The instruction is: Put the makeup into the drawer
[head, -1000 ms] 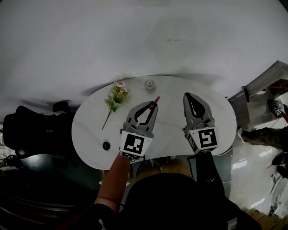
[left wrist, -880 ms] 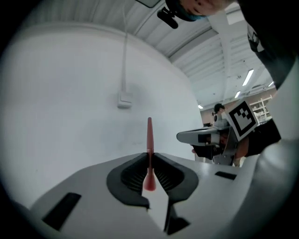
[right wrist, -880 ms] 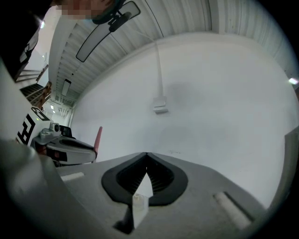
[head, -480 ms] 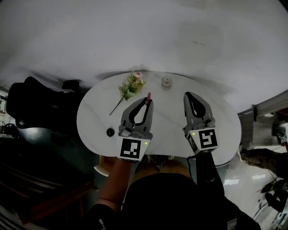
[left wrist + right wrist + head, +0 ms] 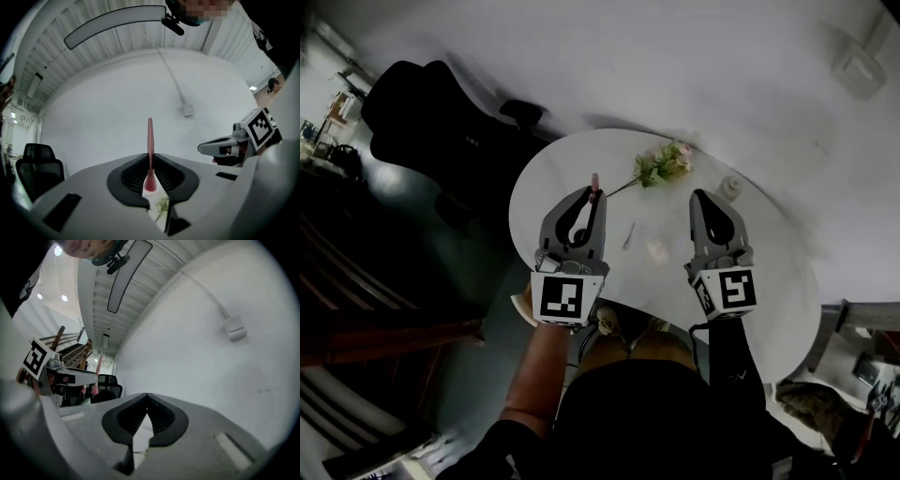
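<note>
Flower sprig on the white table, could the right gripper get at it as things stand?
Probably yes. The right gripper is shut and empty, and the flower sprig lies just ahead and left of its tips on the table with nothing between them. The jaws would need opening first.

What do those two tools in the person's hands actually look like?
The left hand-held gripper and the right hand-held gripper look alike: grey plastic, with two curved jaws lined with black ribbed pads. At the back of each sits a white cube printed with black square markers. The right arm wears a black sleeve; the left forearm is bare.
</note>
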Motion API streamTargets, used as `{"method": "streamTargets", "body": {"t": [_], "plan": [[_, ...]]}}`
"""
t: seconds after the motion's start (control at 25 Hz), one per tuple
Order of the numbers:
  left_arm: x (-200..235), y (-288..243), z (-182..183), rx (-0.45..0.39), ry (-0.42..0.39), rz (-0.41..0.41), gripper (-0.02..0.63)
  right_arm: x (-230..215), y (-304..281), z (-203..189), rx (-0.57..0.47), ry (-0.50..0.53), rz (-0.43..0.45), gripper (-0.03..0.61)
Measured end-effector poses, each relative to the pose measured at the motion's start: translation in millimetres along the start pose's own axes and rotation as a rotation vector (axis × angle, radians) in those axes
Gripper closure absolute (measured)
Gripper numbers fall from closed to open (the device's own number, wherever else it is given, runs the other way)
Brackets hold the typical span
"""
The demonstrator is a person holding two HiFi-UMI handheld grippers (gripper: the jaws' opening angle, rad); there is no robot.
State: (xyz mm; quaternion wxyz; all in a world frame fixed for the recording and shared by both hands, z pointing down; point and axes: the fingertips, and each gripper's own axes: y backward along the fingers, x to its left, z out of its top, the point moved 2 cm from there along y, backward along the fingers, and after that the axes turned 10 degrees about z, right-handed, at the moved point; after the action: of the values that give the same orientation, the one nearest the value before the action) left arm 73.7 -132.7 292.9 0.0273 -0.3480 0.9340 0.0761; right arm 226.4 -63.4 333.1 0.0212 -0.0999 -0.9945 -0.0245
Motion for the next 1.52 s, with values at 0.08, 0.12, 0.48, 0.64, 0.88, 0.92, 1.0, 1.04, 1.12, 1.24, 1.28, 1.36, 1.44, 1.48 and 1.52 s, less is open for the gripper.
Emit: {"method": "streamTargets", "body": {"t": [0.08, 0.12, 0.48, 0.64, 0.88, 0.92, 1.0, 1.04, 1.12, 1.24, 1.28, 1.36, 1.44, 1.48, 1.52], "plan": [[32.3, 14.5, 2.4, -0.006, -0.017, 0.067, 0.569, 22.4, -26.9, 0.4, -0.014, -0.016, 0.054, 0.574], [47.6, 23.1, 3.1, -0.006, -0.025, 0.099, 0.569, 35.6, -40.0, 1.0, -0.019, -0.021, 0.087, 0.574], [156.3, 103.2, -3.8, 0.019, -0.09, 0.307, 0.569, 166.9, -123.9, 18.9, -0.077, 0.0, 0.37, 0.575], [171.2, 118.7, -4.2, 0.027, -0.13, 0.319, 0.569, 198.8, -136.2, 19.8, -0.077, -0.006, 0.422, 0.574], [183.1, 140.9, -96.9, 0.272, -0.065, 0.352, 0.569, 215.0, -147.1, 6.9, -0.055, -0.018, 0.459, 0.574], [184.3, 148.1, -117.0, 0.32, -0.061, 0.355, 0.569, 217.9, -148.3, 4.1, -0.049, -0.024, 0.463, 0.574], [185.2, 163.5, -157.2, 0.416, -0.049, 0.356, 0.569, 223.6, -150.4, -0.2, -0.04, -0.035, 0.472, 0.575], [184.5, 170.7, -177.4, 0.463, -0.037, 0.353, 0.569, 226.2, -151.6, -0.9, -0.037, -0.032, 0.48, 0.574], [180.8, 183.4, -216.5, 0.551, 0.001, 0.343, 0.569, 230.5, -154.0, -1.7, -0.03, -0.023, 0.497, 0.575], [174.4, 202.0, -268.7, 0.676, 0.03, 0.332, 0.569, 236.6, -158.0, -4.4, -0.023, -0.022, 0.514, 0.574], [173.1, 208.3, -283.5, 0.715, 0.033, 0.333, 0.569, 238.9, -159.4, -5.5, -0.021, -0.022, 0.52, 0.574], [170.6, 218.9, -308.9, 0.781, 0.044, 0.331, 0.569, 243.5, -161.8, -7.7, -0.014, -0.02, 0.531, 0.574], [165.1, 226.4, -332.9, 0.844, 0.065, 0.315, 0.569, 247.1, -164.2, -9.8, -0.009, -0.02, 0.539, 0.574], [161.5, 229.1, -344.5, 0.876, 0.079, 0.307, 0.568, 248.5, -165.3, -10.8, -0.007, -0.021, 0.543, 0.574], [158.0, 231.7, -355.3, 0.909, 0.093, 0.302, 0.568, 249.8, -166.4, -11.7, -0.003, -0.022, 0.547, 0.574]]}}
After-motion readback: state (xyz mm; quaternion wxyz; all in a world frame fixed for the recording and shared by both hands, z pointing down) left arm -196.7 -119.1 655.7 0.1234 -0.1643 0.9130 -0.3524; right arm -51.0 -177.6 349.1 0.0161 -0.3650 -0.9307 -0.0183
